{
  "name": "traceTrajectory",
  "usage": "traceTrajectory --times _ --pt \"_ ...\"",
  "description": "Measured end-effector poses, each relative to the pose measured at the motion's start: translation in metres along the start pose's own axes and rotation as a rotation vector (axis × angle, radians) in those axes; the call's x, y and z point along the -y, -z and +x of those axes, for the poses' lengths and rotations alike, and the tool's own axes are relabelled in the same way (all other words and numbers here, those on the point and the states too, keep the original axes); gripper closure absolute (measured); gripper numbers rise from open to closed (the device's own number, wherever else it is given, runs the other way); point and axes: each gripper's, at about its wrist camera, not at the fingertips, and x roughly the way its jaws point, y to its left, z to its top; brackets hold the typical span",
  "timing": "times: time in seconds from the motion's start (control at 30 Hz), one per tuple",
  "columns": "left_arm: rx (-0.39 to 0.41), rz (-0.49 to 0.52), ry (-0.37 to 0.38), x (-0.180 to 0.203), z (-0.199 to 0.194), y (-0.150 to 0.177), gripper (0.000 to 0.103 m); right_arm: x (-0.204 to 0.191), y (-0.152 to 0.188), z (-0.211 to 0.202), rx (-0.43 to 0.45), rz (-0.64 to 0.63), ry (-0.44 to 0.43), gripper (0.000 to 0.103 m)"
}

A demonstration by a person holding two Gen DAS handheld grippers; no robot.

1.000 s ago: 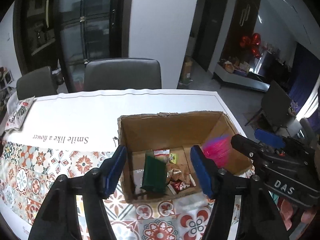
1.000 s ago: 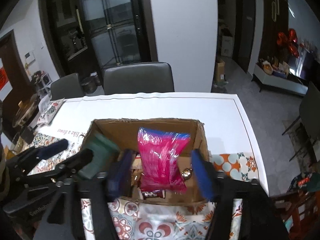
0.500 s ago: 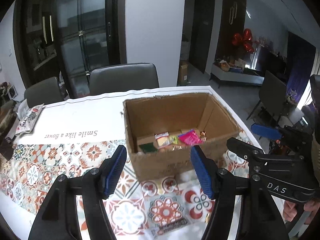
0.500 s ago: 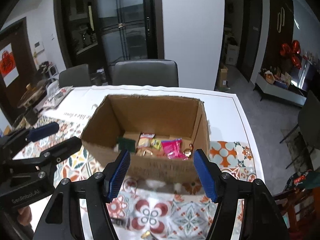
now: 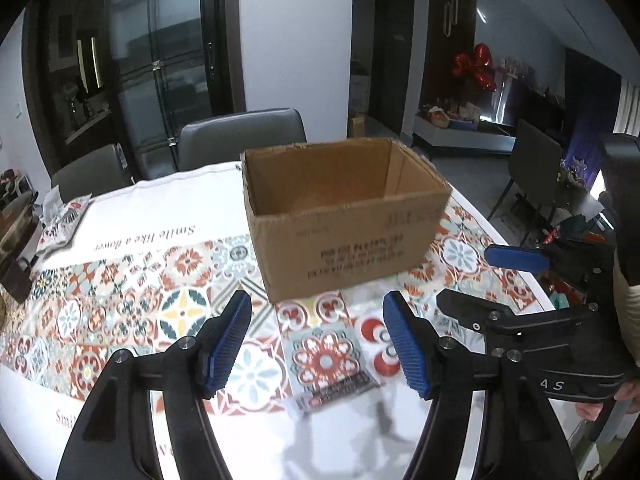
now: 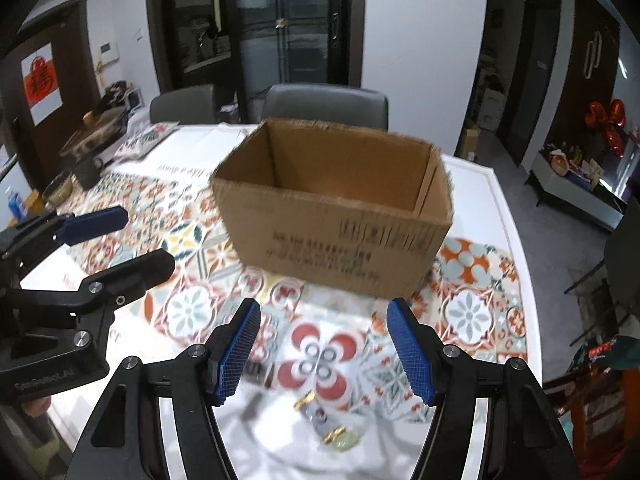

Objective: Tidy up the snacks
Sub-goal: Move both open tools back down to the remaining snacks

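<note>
Both grippers have pulled back from the cardboard box (image 5: 344, 216) since a second ago, when they hung right over its open top with a pink bag and a green packet between their pads; now the box sits farther off, seen from the side, its contents hidden behind the near wall. It stands upright on the table (image 5: 120, 208), partly on the patterned tile cloth (image 5: 100, 304) and near the table's right edge. Two grey chairs (image 5: 240, 136) stand behind the table.

Closer in, the left gripper (image 5: 316, 344) is spread wide with nothing between its blue pads (image 5: 228, 344). The right gripper (image 6: 324, 352) is likewise spread and empty.

Below the left gripper a flat printed packet (image 5: 332, 368) lies on the cloth. Below the right gripper a small blurred candy with gold ends (image 6: 324, 416) lies on the white part of the table, apart from the box.
</note>
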Motion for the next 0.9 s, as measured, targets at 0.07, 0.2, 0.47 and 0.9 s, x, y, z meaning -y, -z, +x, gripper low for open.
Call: traceTrajectory --times 0.07,0.2,0.47,0.9 --pt "-0.01 -0.001 0.009 0.003 0.0 0.009 0.035 -0.002 0.009 0.001 -0.018 -0.006 -0.016 0.036" --pt "-0.04 -0.005 0.023 0.009 0.002 0.027 0.035 -0.005 0.025 0.003 -0.046 -0.019 -0.027 0.036" --pt "-0.125 -0.007 0.029 0.015 0.021 0.062 0.035 -0.011 0.057 0.024 -0.133 -0.037 -0.05 0.036" --pt "-0.265 0.02 0.033 0.029 0.063 0.102 0.036 -0.006 0.093 0.07 -0.288 -0.066 -0.059 0.037"
